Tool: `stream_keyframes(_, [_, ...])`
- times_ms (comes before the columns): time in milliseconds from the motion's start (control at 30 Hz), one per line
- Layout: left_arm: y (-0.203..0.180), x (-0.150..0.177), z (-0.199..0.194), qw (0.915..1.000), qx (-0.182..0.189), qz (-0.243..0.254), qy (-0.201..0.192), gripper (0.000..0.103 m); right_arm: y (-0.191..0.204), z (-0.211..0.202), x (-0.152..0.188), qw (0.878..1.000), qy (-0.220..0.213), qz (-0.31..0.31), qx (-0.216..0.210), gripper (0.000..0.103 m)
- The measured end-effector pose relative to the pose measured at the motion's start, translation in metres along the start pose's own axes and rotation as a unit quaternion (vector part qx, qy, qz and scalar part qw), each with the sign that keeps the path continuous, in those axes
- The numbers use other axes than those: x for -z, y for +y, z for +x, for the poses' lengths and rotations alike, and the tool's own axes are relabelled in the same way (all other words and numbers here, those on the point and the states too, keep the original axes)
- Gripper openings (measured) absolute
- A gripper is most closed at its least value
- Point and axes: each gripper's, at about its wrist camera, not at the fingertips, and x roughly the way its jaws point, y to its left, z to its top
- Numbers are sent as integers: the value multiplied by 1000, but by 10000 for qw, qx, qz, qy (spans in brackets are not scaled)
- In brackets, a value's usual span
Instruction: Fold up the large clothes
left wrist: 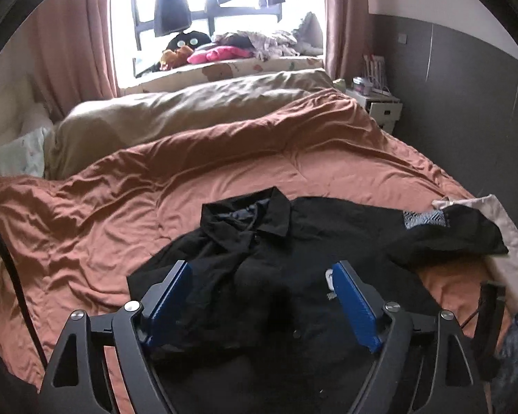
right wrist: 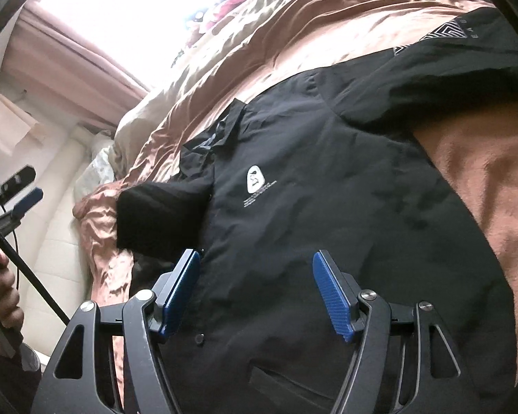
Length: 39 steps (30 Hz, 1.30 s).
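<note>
— Rust-brown bedding [left wrist: 224, 158] covers the bed below a bright window, and the black jacket [left wrist: 310, 241] lies on it front up, collar toward the window. What goes first?

— On the left, one sleeve [right wrist: 155, 214] already lies doubled inward. The left gripper [left wrist: 260, 272] hovers spread, nothing between its pads.

— And the right?

— The right gripper [right wrist: 257, 258] is spread too, empty above the chest logo [right wrist: 257, 181]. I'd pinch the outstretched far sleeve [left wrist: 449, 234] near its cuff and draw it flat across.
</note>
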Motion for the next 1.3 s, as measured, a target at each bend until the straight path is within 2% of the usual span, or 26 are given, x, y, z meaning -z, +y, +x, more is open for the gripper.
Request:
stream_keyframes(67, [9,6,-1,9999,26,-94,41,85,8,-1,-1,10000,-14,-80,54,67])
stream_keyframes(267, [55,34,-7,9990,-332,-297,84,85,48,0,-3,9975,34,-692,131,67])
stream_keyframes(467, [106,77,-11,9969,-464,-592,233,85,85,26,-7,9907,267,-1244,490,67])
stream_keyframes(600, [132,100,-6,9952,-462,-792,354,82,120,64,-2,9723,592,-2033,992,67])
stream_keyframes(733, [155,124,4,9930,-424,-973,527,75,144,100,4,9498,867,-2616,1479,67])
stream_keyframes(833, [168,136,13,9909,-374,-1127,637,73,152,130,8,9348,1066,-2901,1748,67])
stream_keyframes(933, [178,145,26,9889,-360,-1181,821,68,154,160,17,9119,1299,-3283,2094,67])
stream_keyframes(1000, [182,149,37,9876,-375,-1168,977,63,153,173,21,9024,1332,-3487,2154,67])
stream_keyframes(1033, [183,151,42,9870,-385,-1165,1041,59,152,176,20,9017,1297,-3526,2139,66])
stream_keyframes(1100, [186,154,52,9856,-395,-1174,1154,56,150,175,10,9104,1324,-3402,1948,44])
stream_keyframes(1200, [187,159,64,9839,-403,-1186,1276,56,151,158,-6,9192,1190,-3310,1772,19])
stream_keyframes(1300, [186,166,77,9821,-423,-1175,1409,51,149,131,-29,9281,825,-3186,1741,16])
